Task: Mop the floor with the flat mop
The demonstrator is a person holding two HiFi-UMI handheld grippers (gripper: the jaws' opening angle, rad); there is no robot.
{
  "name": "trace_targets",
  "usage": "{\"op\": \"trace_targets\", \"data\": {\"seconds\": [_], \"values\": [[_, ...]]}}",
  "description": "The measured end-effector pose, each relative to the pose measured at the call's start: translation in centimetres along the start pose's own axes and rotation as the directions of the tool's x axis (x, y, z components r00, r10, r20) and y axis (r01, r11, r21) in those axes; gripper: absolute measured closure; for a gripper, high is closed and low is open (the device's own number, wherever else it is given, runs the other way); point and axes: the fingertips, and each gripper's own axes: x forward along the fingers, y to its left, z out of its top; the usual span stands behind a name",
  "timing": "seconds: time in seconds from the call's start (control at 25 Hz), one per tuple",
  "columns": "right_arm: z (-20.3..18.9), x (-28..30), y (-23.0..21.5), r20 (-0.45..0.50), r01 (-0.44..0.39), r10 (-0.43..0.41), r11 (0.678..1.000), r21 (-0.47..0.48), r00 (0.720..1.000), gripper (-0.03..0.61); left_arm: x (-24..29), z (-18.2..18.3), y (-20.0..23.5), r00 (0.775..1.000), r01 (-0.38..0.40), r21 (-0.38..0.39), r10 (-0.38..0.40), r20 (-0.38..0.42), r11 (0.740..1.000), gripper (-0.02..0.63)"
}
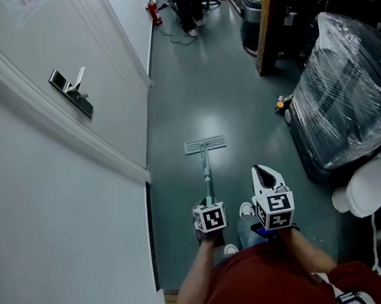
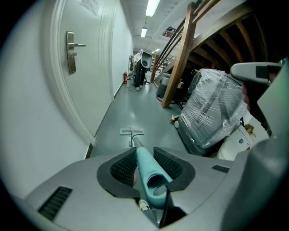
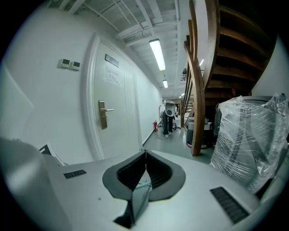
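The left tongs (image 2: 145, 158) are clenched on the flat mop (image 1: 207, 170), their ribbed black pads pressing either side of its smooth teal plastic grip (image 2: 148, 171), which is hollow at the end. From the grip a slim pole runs forward and down to a thin rectangular pale mop head (image 1: 205, 144). The head lies flat on the floor (image 1: 217, 88) ahead of the person, near the base of the white wall (image 1: 46, 224) on the left. The floor is a smooth grey-green surface with a soft sheen from the ceiling lights. The right tongs (image 3: 145, 155) are closed tip to tip with nothing between them, and are held just beside the left tongs, off the mop. A white panelled door (image 1: 100, 34) with a metal lever handle (image 1: 70, 87) is set in the wall on the left. On the right stands a bulky dark object wrapped in crinkled clear plastic film (image 1: 347, 90), behind it a squared wooden post (image 1: 266, 17). A dark round container (image 1: 251, 9) stands by the post; its contents cannot be seen.
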Motion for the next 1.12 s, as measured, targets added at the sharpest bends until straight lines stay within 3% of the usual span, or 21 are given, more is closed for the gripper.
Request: {"op": "trace_targets", "data": {"seconds": [0.76,1.12], "values": [[7.9,15.7,-11.0,-0.004,-0.012,0.013,0.998,0.066,1.000,0.560,10.2,17.5,-2.8,1.000,-0.010,-0.011,0.010,-0.021,1.000,0.482],[12.2,23.6,-17.2,0.010,-0.018,0.018,0.999,0.049,1.000,0.560,15.6,25.9,-3.8,0.999,-0.042,-0.023,0.041,-0.018,0.999,0.482]]}}
